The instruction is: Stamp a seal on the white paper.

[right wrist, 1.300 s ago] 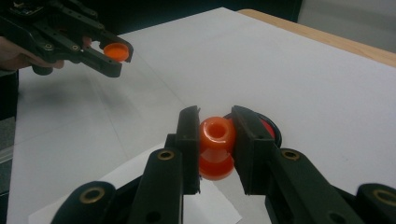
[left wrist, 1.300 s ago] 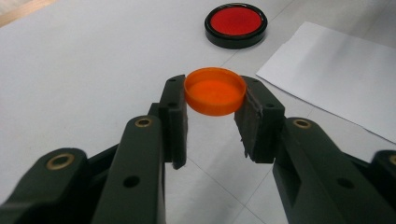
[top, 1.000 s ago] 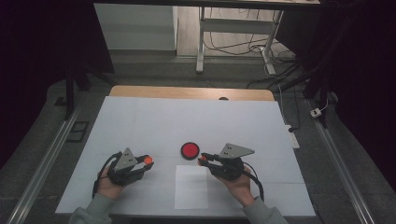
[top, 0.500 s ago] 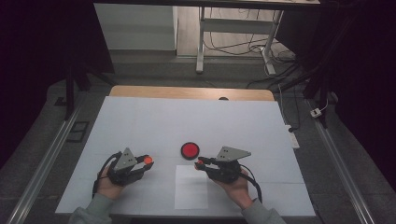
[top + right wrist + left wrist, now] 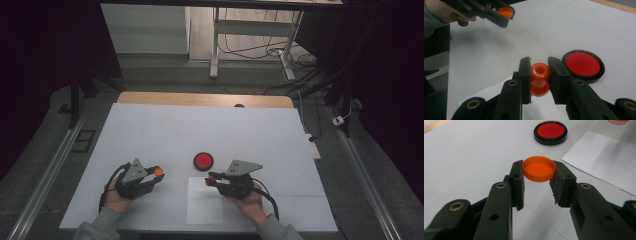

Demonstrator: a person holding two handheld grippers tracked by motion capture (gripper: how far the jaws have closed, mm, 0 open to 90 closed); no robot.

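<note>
My left gripper [image 5: 539, 176] is shut on an orange cap [image 5: 539, 168], held just above the white table; from above the cap [image 5: 158, 171] shows at the tip of that gripper [image 5: 156, 174]. My right gripper [image 5: 539, 75] is shut on a small orange bottle [image 5: 540, 78] by its neck, its open mouth facing the camera. In the high view the right gripper [image 5: 210, 179] sits just right of the table's middle, over a white paper sheet [image 5: 205, 205]. A round black lid with a red centre [image 5: 203, 161] lies flat between and beyond both grippers.
The white table top [image 5: 200, 135] stretches far ahead, with a wooden strip [image 5: 200, 99] along its back edge. Metal rails [image 5: 45, 175] run along both sides. Cables and table legs [image 5: 215, 45] stand on the floor beyond.
The right gripper has drifted slightly left and toward the near edge with the bottle. The left gripper has barely moved.
</note>
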